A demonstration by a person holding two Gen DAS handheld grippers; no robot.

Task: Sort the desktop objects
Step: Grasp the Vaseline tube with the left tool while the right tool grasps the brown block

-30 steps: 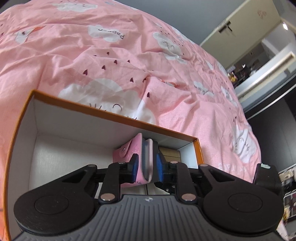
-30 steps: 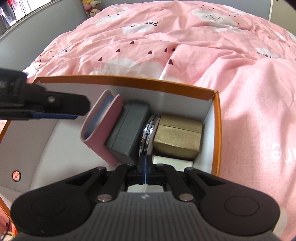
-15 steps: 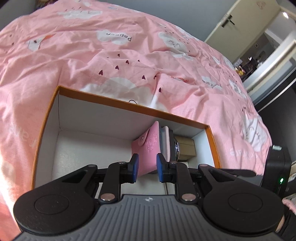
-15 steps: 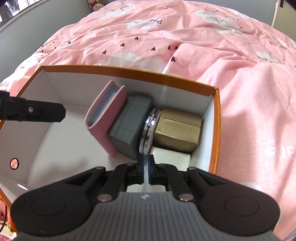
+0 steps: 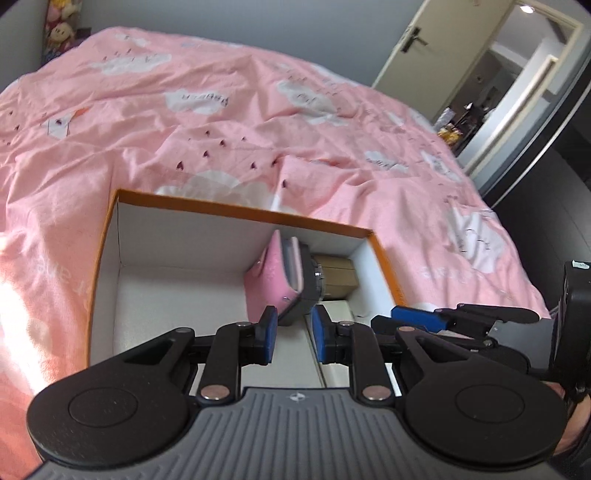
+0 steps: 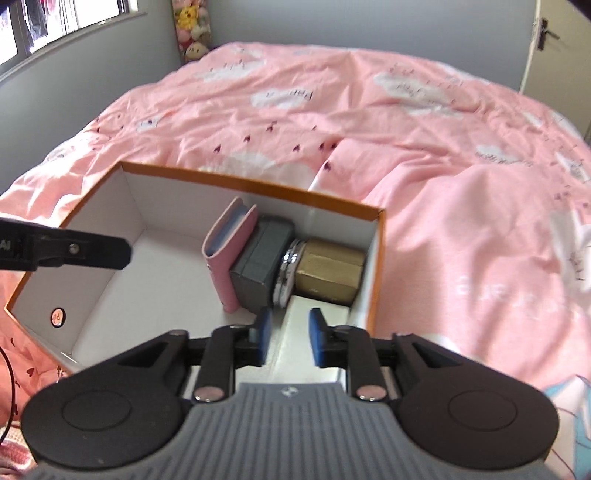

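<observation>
- Right gripper (image 6: 287,341): jaws opening at this moment, nothing between the blue pads; a second ago they were pressed shut just above the white box. It has also backed up and away from the orange-rimmed box (image 6: 255,184).
- Left gripper (image 5: 291,341): jaws part-open, gap unchanged, empty. A second ago the pads sat either side of the pink wallet; now they hang clear of it, nearer the camera.
- White box (image 6: 314,310): flat on the box floor at the near right, directly under the right gripper.
- Row of sorted items along the right end of the orange-rimmed box, left to right in the right wrist view: pink wallet (image 6: 231,254) standing on edge and leaning, grey box (image 6: 264,264) against it, a thin chrome-edged item (image 6: 288,271) (cannot tell what), gold box (image 6: 330,271) by the right wall.
- Left half of the box floor is bare.
- Box rests on the pink bed cover (image 6: 424,166); no loose items visible on it in either view.
- Beyond: soft toys (image 6: 192,29) by the far wall.
- Reading: both grippers have let go and withdrawn, so the wallet's placement looks done. Sorting appears near finished, judging by what shows.
</observation>
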